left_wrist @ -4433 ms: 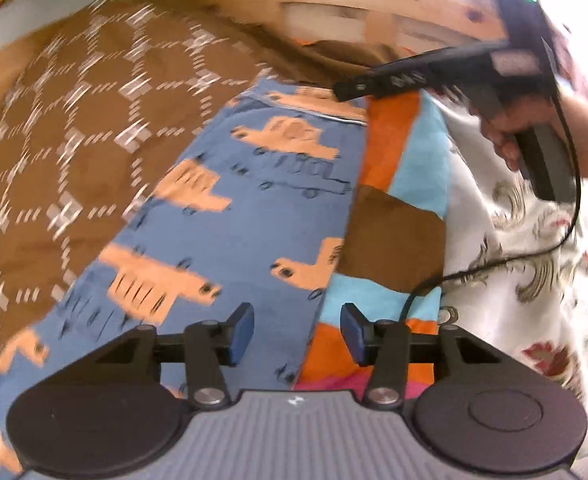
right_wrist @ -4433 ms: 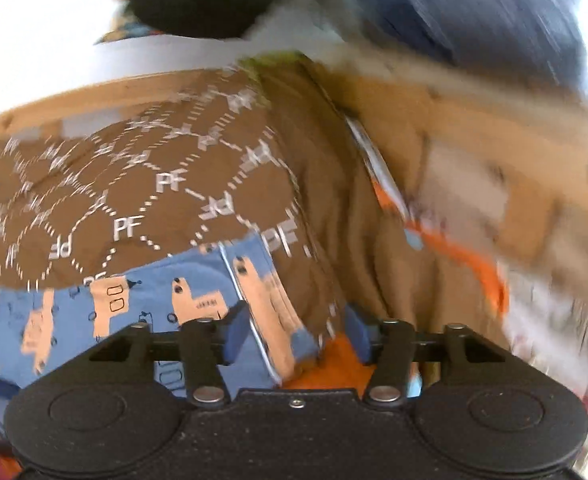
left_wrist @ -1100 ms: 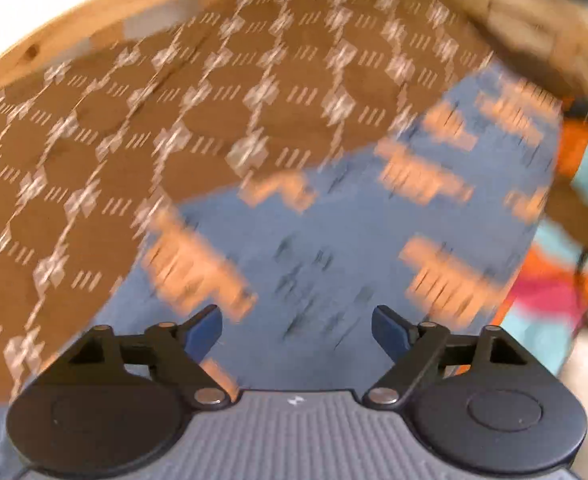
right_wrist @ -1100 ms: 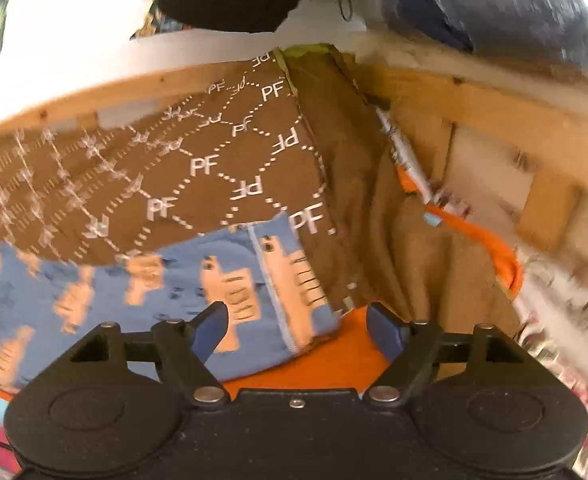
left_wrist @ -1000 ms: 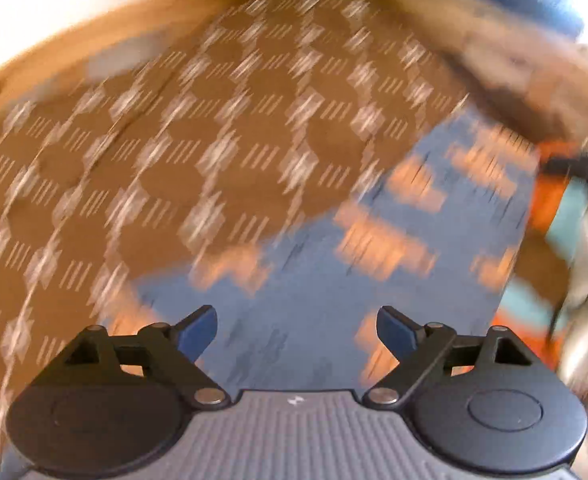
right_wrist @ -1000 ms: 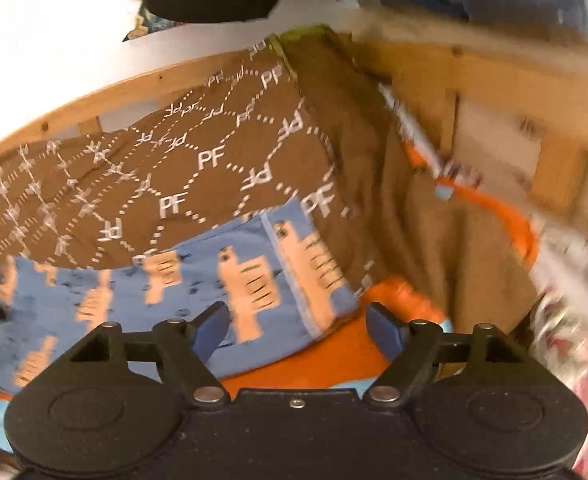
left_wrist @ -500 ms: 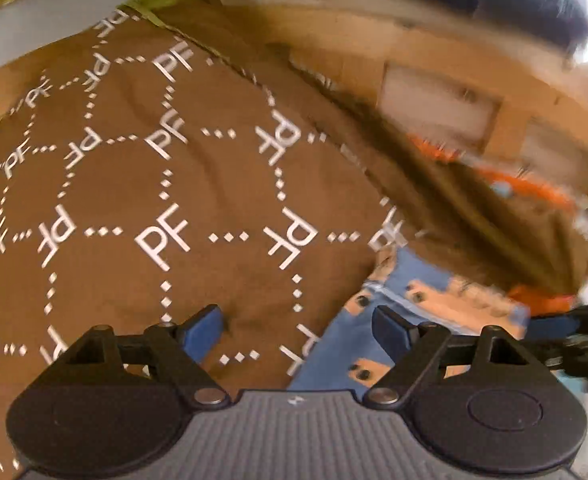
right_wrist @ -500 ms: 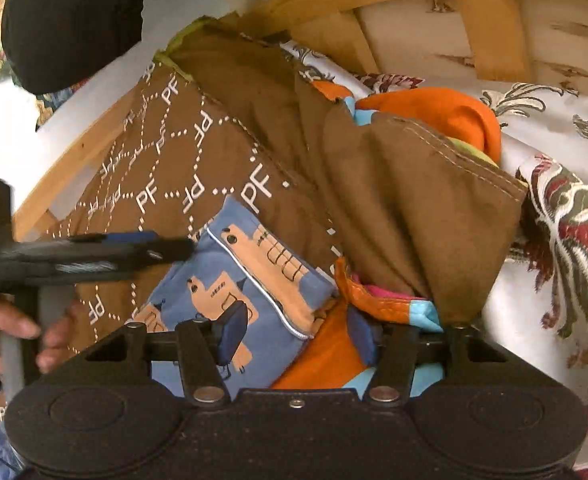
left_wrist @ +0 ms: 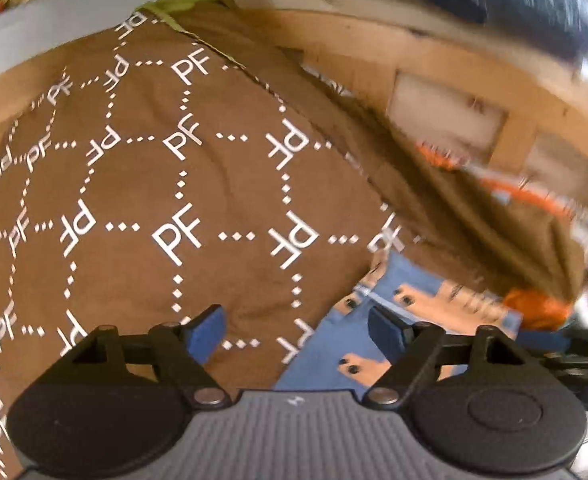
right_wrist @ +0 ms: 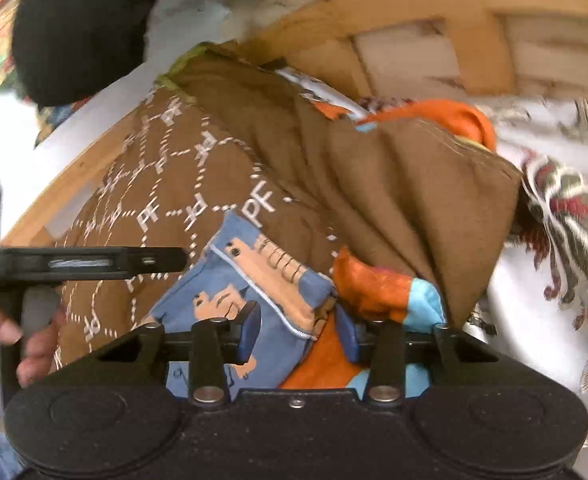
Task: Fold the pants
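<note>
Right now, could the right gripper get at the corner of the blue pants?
Probably yes: the right gripper sits partly open right at the blue pants corner, nothing covering it. The brown blanket lies just beyond.

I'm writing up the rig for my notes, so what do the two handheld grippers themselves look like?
The left gripper has a ribbed grey body, two black round housings, black linkage arms with silver pivot screws, and blue pads. The right gripper matches it, but its body is speckled black. The bare hand shows no sleeve.
</note>
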`<state>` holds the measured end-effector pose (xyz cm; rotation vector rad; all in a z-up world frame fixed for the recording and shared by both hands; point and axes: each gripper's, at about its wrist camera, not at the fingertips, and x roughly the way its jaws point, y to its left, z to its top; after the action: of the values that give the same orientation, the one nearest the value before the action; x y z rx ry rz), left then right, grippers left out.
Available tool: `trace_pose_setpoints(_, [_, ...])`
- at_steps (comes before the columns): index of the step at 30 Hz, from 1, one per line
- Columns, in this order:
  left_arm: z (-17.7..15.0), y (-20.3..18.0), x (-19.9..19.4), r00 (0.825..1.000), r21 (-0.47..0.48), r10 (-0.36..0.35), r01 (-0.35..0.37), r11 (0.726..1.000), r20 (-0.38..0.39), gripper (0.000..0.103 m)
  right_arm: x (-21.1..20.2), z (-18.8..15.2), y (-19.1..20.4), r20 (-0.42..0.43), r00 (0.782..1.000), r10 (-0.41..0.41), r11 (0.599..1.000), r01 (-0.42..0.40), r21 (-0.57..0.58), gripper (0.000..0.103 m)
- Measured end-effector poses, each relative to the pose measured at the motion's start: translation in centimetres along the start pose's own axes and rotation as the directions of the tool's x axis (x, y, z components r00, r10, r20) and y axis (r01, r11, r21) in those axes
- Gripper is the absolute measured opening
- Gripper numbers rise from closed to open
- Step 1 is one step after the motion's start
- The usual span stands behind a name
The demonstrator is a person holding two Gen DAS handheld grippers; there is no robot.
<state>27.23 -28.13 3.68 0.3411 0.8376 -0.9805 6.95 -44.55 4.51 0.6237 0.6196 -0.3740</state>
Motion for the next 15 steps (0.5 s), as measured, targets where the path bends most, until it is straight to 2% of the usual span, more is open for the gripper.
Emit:
trace_pose_setpoints(4, [0.4,0.4,-0.2,0.994,-0.076,-0.097,0.094,0.993,-0.044,0.073,0.5,0.6,-0.8,0.003,1.0,0.018,0.995,-0.019,0.095,0.044])
trace_pose_setpoints(5, [0.6,0.5,-0.2,0.991,-0.096,-0.118,0.112,0.989,-0.059,0.073,0.5,0.6,-0.7,0.006,1.0,0.017,0.995,-0.018,0.098,0.04])
trace_pose_setpoints(6, [0.7,0.7,-0.1,0.988,-0.119,-0.139,0.13,0.984,-0.071,0.073,0.4,0.6,-0.5,0.013,1.0,0.004,0.997,-0.005,0.083,0.02])
trace_pose_setpoints(7, [0.7,0.8,-0.1,0.983,-0.145,-0.161,0.148,0.978,-0.082,0.073,0.3,0.5,-0.2,0.024,1.0,-0.003,0.999,0.002,0.051,0.012])
trace_pose_setpoints(9, [1.2,1.3,-0.3,0.976,-0.198,-0.2,0.18,0.964,-0.09,0.073,-0.3,0.0,1.2,0.078,0.997,-0.029,0.998,0.034,-0.06,0.012])
trace_pose_setpoints(10, [1.4,1.6,-0.2,0.971,-0.222,-0.219,0.194,0.956,-0.094,0.073,-0.8,-0.5,2.4,0.112,0.993,-0.032,0.985,0.051,-0.167,0.012])
trace_pose_setpoints(11, [1.4,1.8,-0.4,0.966,-0.246,-0.24,0.211,0.946,-0.095,0.073,-1.1,-1.2,3.9,0.147,0.989,-0.03,0.953,0.073,-0.293,0.012])
trace_pose_setpoints(12, [1.5,2.0,-0.5,0.961,-0.27,-0.261,0.228,0.935,-0.095,0.074,-1.5,-2.2,5.5,0.18,0.983,-0.022,0.897,0.1,-0.431,0.012])
trace_pose_setpoints(14, [1.5,2.3,-0.8,0.948,-0.313,-0.303,0.261,0.913,-0.093,0.075,-1.6,-4.4,8.2,0.216,0.976,-0.004,0.756,0.145,-0.639,0.012])
trace_pose_setpoints(15, [1.5,2.5,-0.9,0.943,-0.332,-0.322,0.277,0.902,-0.088,0.076,-1.6,-5.3,9.0,0.222,0.975,0.004,0.701,0.156,-0.696,0.012])
